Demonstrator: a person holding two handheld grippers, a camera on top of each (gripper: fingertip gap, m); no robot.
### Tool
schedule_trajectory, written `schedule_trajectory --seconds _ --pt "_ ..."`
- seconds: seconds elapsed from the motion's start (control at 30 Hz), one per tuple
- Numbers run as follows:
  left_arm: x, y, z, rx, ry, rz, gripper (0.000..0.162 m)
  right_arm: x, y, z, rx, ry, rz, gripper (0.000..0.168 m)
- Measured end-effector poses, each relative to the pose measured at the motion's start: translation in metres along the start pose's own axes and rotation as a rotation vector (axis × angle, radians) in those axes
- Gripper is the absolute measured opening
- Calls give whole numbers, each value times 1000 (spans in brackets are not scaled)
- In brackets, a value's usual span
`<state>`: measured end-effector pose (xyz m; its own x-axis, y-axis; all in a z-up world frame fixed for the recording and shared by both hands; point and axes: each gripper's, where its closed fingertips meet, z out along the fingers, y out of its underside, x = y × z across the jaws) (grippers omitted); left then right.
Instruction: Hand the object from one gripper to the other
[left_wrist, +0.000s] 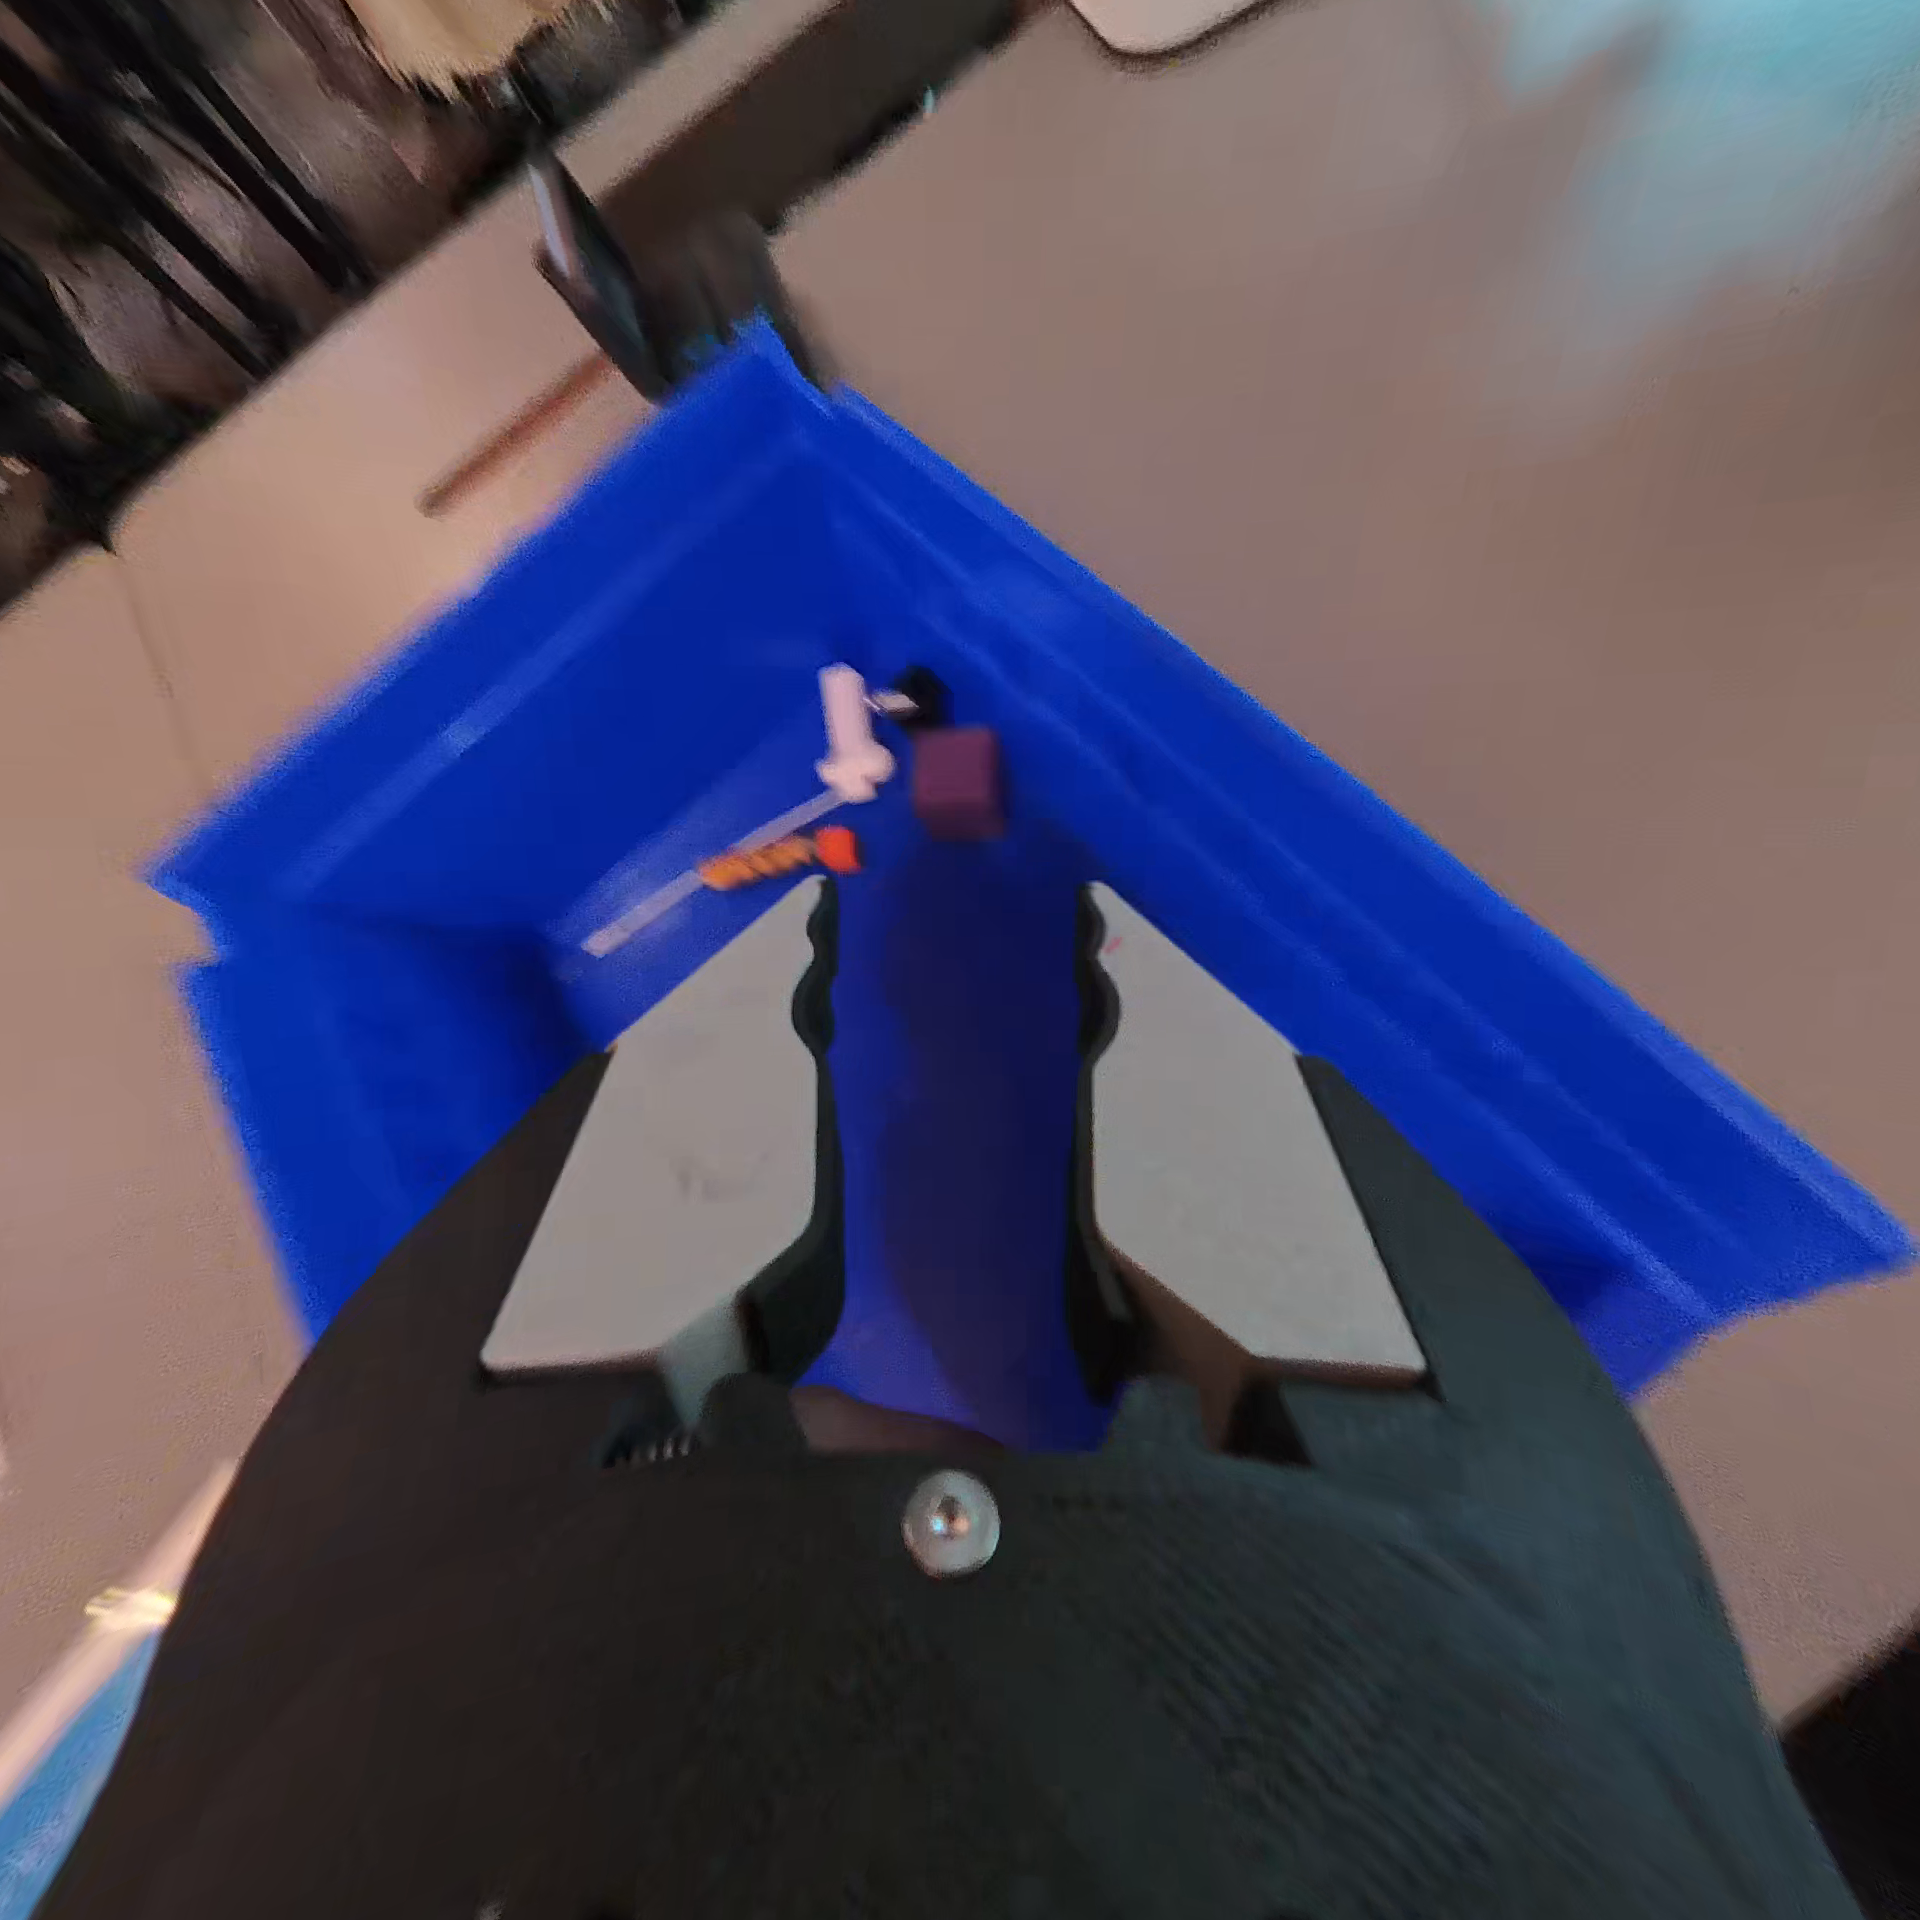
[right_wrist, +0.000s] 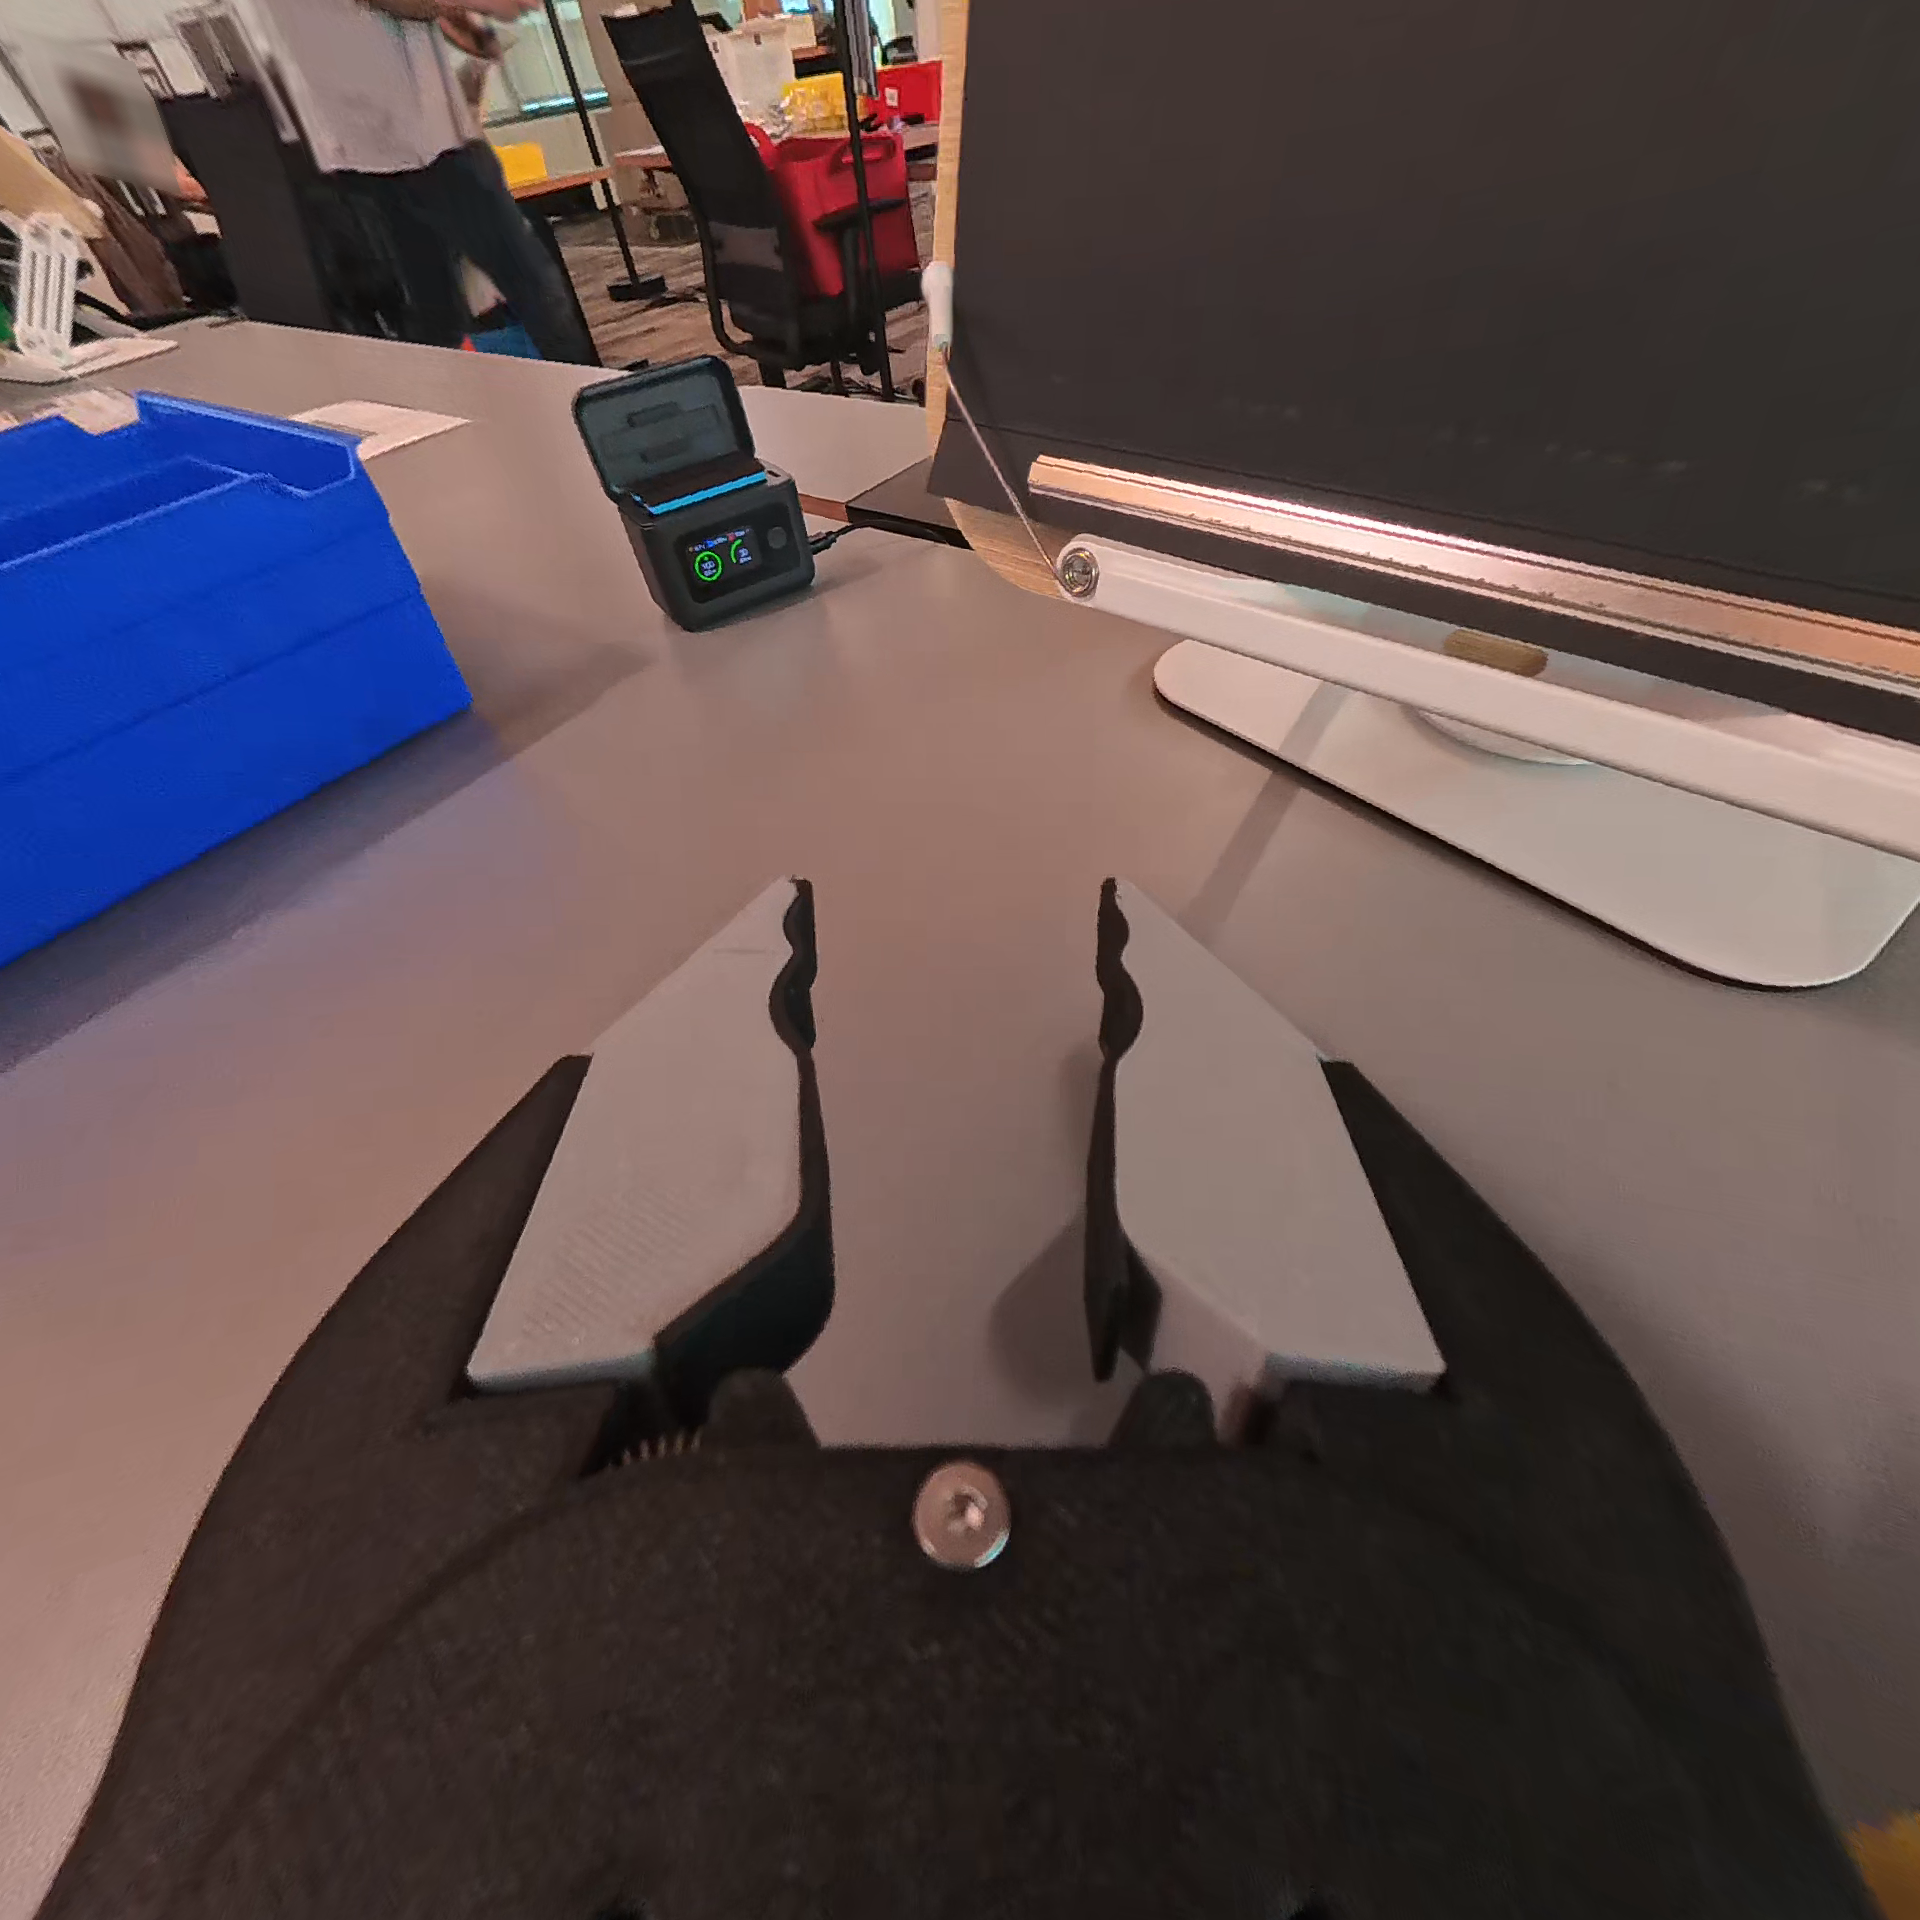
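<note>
In the blurred left wrist view a blue bin (left_wrist: 1195, 727) sits on the table, seen from above. Inside lie a purple cube (left_wrist: 954, 781), a white plastic part (left_wrist: 852, 732), a small black piece (left_wrist: 920, 688) and an orange-red piece (left_wrist: 779, 864). My left gripper (left_wrist: 954, 904) is open and empty above the bin, its tips just short of the purple cube. My right gripper (right_wrist: 956, 899) is open and empty, low over the grey table. The blue bin (right_wrist: 197, 623) stands to its left in the right wrist view.
A black charging case (right_wrist: 712, 520) with its lid up stands on the table (right_wrist: 831, 748) behind the bin. A monitor (right_wrist: 1455, 260) on a white base (right_wrist: 1558, 831) fills the right. An office chair (right_wrist: 769, 208) and a standing person (right_wrist: 416, 156) are beyond the table. The grippers' ends are close to 35 centimetres from one another. To reach the purple cube (left_wrist: 954, 781) in a straight line is about 9 centimetres for my left fingers, about 30 centimetres for my right. The left tips stand about 12 centimetres off the orange-red piece (left_wrist: 779, 864).
</note>
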<state>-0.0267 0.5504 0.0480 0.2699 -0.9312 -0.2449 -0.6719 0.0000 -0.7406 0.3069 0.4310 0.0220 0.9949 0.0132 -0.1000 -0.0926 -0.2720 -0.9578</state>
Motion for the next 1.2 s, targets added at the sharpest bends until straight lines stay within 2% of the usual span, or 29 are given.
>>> schedule_trajectory --seconds 0.1,0.27,0.37,0.47,0.53,0.63,0.77,0.87,0.97,1.2 --pt "-31 -6 20 -115 7 122 45 -1 0 -1 0 1 -2 51" --pt "-59 31 71 -408 41 532 48 1 0 -1 1 -8 23 51" --pt "-61 45 88 -464 136 675 48 2 -1 -2 8 -20 43 51" --pt "-70 50 99 -473 179 786 33 3 -1 -2 12 -34 71 51" --pt "-72 52 104 -484 222 783 24 4 -2 -2 16 -47 93 51" --pt "-71 56 109 -533 281 763 24 6 -2 -3 20 -73 141 51" --pt "-66 61 108 -565 345 769 8 10 -3 -3 31 -97 205 49" --pt "-57 70 94 -643 435 750 9 10 -5 -5 45 -104 215 48" --pt "-56 71 93 -647 401 789 9 9 -5 -4 41 -108 209 48" --pt "-53 67 95 -630 335 741 9 4 -4 -5 35 -123 202 47"
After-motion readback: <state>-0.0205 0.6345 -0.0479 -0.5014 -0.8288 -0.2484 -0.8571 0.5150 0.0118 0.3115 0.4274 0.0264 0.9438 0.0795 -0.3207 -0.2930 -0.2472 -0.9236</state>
